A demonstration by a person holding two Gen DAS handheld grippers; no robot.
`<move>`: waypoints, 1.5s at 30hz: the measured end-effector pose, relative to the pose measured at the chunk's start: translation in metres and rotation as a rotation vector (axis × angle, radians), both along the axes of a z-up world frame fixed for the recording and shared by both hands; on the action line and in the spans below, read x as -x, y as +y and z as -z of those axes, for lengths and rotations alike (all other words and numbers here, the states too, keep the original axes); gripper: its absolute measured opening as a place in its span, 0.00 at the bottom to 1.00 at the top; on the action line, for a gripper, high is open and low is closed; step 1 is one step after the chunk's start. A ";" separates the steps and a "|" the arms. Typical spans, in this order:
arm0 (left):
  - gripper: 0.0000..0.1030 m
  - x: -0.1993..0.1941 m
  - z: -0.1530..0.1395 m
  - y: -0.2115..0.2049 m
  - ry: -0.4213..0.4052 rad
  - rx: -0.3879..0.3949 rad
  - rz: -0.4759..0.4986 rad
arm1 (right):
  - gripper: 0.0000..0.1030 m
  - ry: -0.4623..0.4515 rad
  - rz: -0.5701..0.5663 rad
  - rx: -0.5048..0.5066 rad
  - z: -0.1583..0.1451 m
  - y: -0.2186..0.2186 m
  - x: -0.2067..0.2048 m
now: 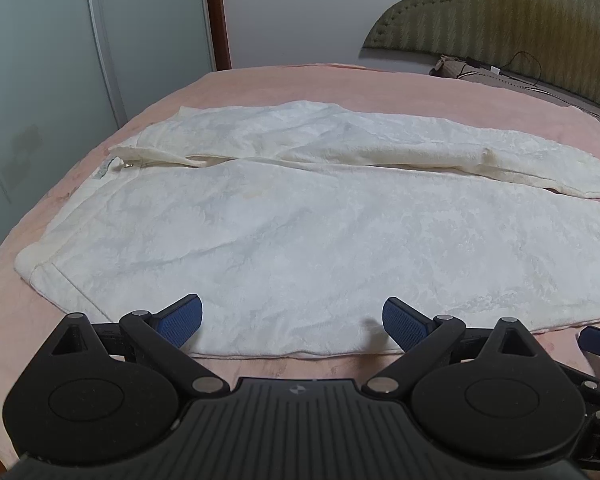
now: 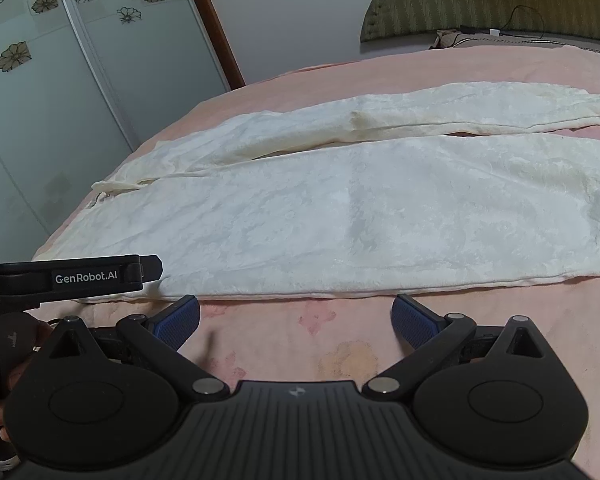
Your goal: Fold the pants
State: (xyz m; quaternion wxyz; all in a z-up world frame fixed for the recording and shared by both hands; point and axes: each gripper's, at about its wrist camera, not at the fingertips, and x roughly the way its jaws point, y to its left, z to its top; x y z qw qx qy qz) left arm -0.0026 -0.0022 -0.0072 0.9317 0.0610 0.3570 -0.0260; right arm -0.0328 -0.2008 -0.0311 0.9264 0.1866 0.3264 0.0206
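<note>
White fleecy pants (image 1: 300, 216) lie spread flat on a pink bedspread (image 1: 60, 184), waistband at the left, two legs running right. They also show in the right wrist view (image 2: 340, 208). My left gripper (image 1: 292, 320) is open and empty, its blue fingertips (image 1: 184, 318) just over the near edge of the near leg. My right gripper (image 2: 296, 318) is open and empty, over the bedspread (image 2: 340, 344) just short of the near leg's edge. The left gripper's body (image 2: 72, 276) shows at the left of the right wrist view.
A green padded headboard (image 1: 500, 20) stands at the far right with a cable (image 1: 528, 68) and a pillow before it. Frosted wardrobe doors with flower prints (image 2: 60, 60) line the left side. The bed's left edge curves away near the doors.
</note>
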 end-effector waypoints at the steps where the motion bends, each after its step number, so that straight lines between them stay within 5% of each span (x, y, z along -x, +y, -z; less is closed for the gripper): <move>1: 0.95 0.000 0.000 0.000 0.000 -0.001 0.001 | 1.00 -0.001 0.000 0.000 0.000 0.000 0.000; 45: 0.96 0.002 0.003 -0.004 -0.008 -0.038 0.001 | 1.00 -0.003 0.009 0.010 0.002 0.000 -0.001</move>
